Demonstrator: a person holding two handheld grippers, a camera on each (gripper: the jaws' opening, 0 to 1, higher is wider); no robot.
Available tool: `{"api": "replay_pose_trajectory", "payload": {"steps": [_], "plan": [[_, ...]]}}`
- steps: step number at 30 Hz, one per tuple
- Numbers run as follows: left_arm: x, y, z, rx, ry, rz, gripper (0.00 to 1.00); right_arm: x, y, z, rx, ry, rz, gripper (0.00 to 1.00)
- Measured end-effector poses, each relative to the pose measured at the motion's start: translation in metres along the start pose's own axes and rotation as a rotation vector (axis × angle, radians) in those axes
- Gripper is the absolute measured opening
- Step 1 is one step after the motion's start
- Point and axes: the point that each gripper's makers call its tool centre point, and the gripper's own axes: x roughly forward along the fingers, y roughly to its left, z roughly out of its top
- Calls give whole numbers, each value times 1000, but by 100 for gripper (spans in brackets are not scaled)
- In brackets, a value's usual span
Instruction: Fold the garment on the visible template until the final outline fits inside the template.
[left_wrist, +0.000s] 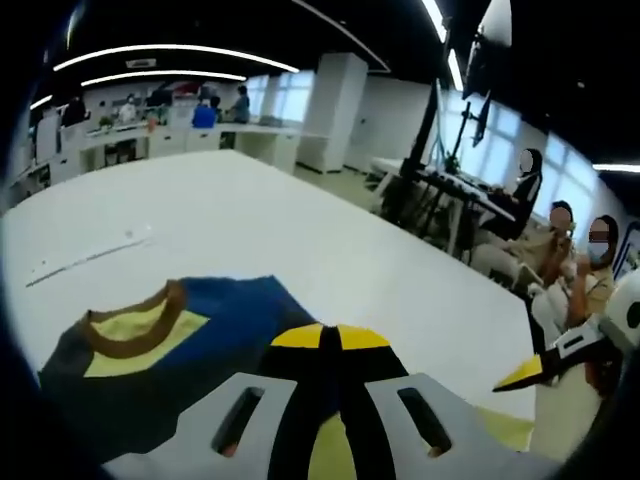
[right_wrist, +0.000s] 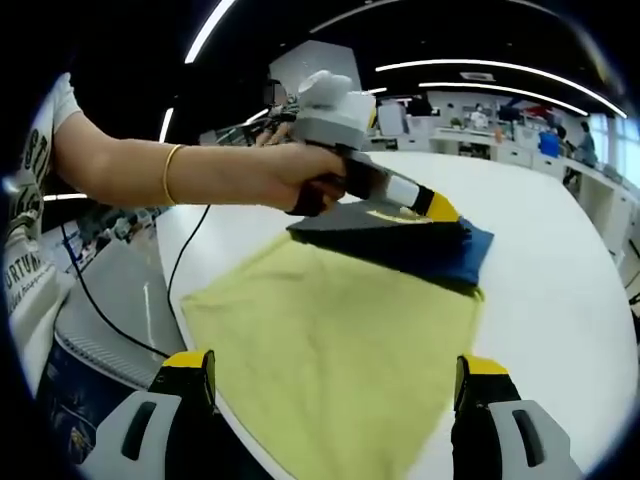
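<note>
So we're maybe halfway — the garment (right_wrist: 400, 240) sits bunched at the upper-center edge of the yellow template (right_wrist: 330, 350), left gripper (right_wrist: 440, 208) pinched shut on it, right gripper (right_wrist: 335, 380) spread wide — squaring up remains.

Navy garment (right_wrist: 400, 245), yellow template (right_wrist: 330, 350)

The garment (left_wrist: 190, 350) is viewed closely from the left tongs, and across the table (right_wrist: 560, 260) from the right.
</note>
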Motion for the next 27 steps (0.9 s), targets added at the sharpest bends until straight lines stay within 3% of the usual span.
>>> {"api": "replay_pose_trajectory", "payload": {"steps": [3, 5, 9, 14, 20, 27], "plan": [[7, -7, -5, -3, 4, -25, 0, -1, -1, 0, -3, 0, -3, 99], [10, -24, -1, -7, -34, -103, 1, -2, -2, 0, -4, -2, -4, 99], [7, -39, -2, 116, -24, -137, 10, -3, -1, 0, 5, -9, -4, 99], [-5, -49, 2, 127, -41, -180, 24, -5, 1, -5, -7, 8, 8, 99], [-21, -47, 5, 150, -60, -188, 40, -8, 0, -4, -27, 18, 22, 99], [-47, -36, 7, 114, -90, -167, 53, -9, 0, 0, -63, 31, 36, 99]]}}
